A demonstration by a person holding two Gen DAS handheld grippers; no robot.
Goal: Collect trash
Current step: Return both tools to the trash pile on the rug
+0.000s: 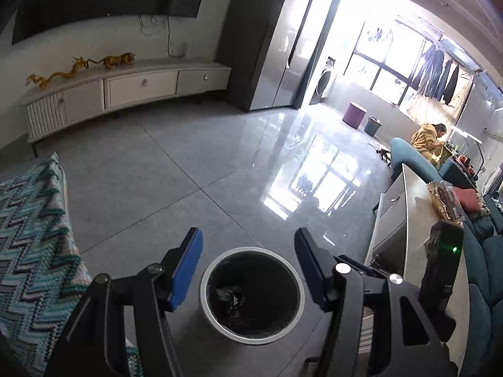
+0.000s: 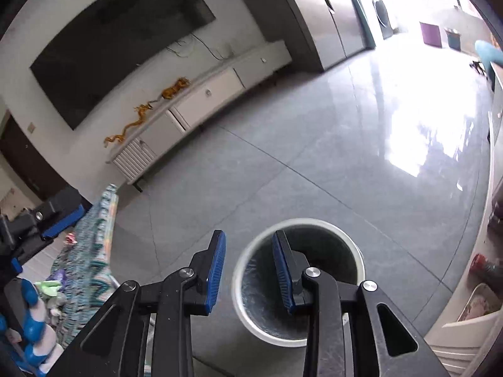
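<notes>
A round white-rimmed trash bin (image 1: 206, 286) stands on the grey tiled floor, with crumpled trash (image 1: 231, 295) at its bottom. My left gripper (image 1: 248, 235) is open and empty, held above the bin. The bin also shows in the right wrist view (image 2: 356, 253). My right gripper (image 2: 248, 238) is open and empty above the bin's left rim. The other gripper (image 2: 47, 220) shows at the left edge of the right wrist view, over a patterned blanket (image 2: 91, 251) that carries small wrappers (image 2: 70, 238).
A teal zigzag blanket (image 1: 34, 235) covers a seat on the left. A low white table (image 1: 418, 235) with snack bags (image 1: 446, 198) stands right. A TV cabinet (image 1: 125, 88) lines the far wall. A person (image 1: 429, 136) sits by a blue sofa (image 1: 484, 267).
</notes>
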